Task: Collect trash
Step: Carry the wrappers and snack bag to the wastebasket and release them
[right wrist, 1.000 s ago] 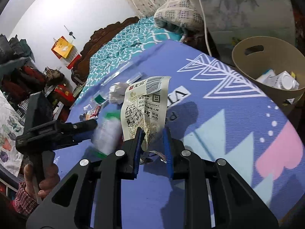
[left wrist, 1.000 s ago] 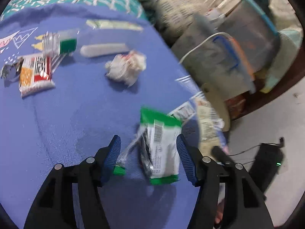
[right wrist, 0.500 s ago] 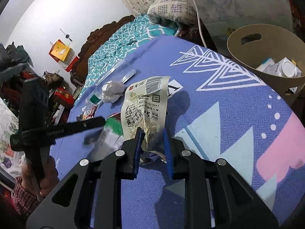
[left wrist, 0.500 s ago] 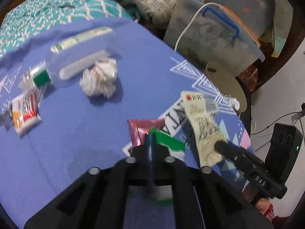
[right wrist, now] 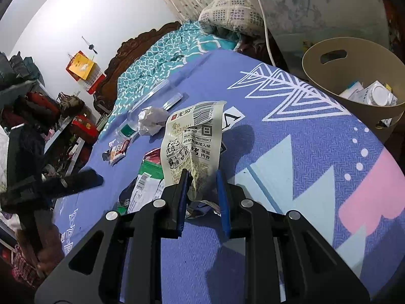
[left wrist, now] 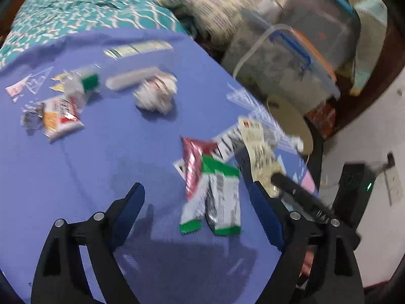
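A cream wrapper (right wrist: 193, 139) is pinched upright in the right gripper (right wrist: 202, 192), above the blue cloth (right wrist: 291, 152); carrying it to the bin (right wrist: 314, 76) beside the cloth's far edge is judged the next move. The left gripper (left wrist: 200, 215) is held spread wide and empty over a green-and-white wrapper (left wrist: 217, 200) lying flat.

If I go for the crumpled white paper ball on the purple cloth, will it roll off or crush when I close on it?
The crumpled white paper ball is probably very light and soft, so closing fingers would likely squash it, not break it. Its irregular, creased lumps suggest it would scoot more than roll. Resting on the purple woven cloth, it should meet some friction.
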`<action>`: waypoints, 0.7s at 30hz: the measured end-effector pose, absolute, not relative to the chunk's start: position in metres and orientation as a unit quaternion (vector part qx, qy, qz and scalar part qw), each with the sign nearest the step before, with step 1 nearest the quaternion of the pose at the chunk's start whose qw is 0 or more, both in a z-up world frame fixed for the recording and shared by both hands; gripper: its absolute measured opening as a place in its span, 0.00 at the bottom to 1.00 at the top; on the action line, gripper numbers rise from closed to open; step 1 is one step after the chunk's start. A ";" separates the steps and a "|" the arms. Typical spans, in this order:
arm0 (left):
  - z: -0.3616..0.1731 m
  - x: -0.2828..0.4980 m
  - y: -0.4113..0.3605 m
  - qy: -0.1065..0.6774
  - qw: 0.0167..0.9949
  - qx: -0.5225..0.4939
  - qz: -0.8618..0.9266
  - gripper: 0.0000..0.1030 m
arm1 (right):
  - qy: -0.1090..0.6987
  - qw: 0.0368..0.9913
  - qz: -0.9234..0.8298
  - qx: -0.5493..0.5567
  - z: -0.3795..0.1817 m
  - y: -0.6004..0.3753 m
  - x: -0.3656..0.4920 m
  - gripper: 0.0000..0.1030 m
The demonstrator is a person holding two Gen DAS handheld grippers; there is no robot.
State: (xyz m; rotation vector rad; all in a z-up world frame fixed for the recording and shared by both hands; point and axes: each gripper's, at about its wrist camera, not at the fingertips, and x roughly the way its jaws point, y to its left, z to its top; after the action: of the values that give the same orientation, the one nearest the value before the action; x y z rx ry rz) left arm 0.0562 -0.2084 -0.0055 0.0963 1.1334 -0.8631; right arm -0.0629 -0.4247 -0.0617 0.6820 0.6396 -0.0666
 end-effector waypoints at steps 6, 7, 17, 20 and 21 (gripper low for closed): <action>-0.036 0.031 -0.221 0.545 0.737 0.091 -0.390 0.35 | 0.305 0.891 -0.034 0.334 -0.060 -0.424 -0.071 0.24; -0.037 0.029 -0.220 0.549 0.730 0.089 -0.397 0.23 | 0.305 0.891 -0.033 0.334 -0.061 -0.425 -0.071 0.24; 0.026 0.006 -0.204 0.481 0.749 0.068 -0.450 0.11 | 0.281 0.896 -0.044 0.342 -0.055 -0.439 -0.082 0.24; 0.042 0.011 -0.220 0.463 0.748 0.074 -0.470 0.11 | 0.264 0.896 -0.071 0.349 -0.051 -0.458 -0.091 0.24; 0.046 0.013 -0.230 0.458 0.746 0.079 -0.477 0.11 | 0.259 0.896 -0.083 0.350 -0.049 -0.466 -0.095 0.24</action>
State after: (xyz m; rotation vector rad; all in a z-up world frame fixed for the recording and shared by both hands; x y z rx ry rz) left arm 0.0129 -0.2305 0.0457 0.1727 1.0013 -1.0441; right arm -0.0947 -0.4662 -0.0493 0.7249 0.5376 -0.1716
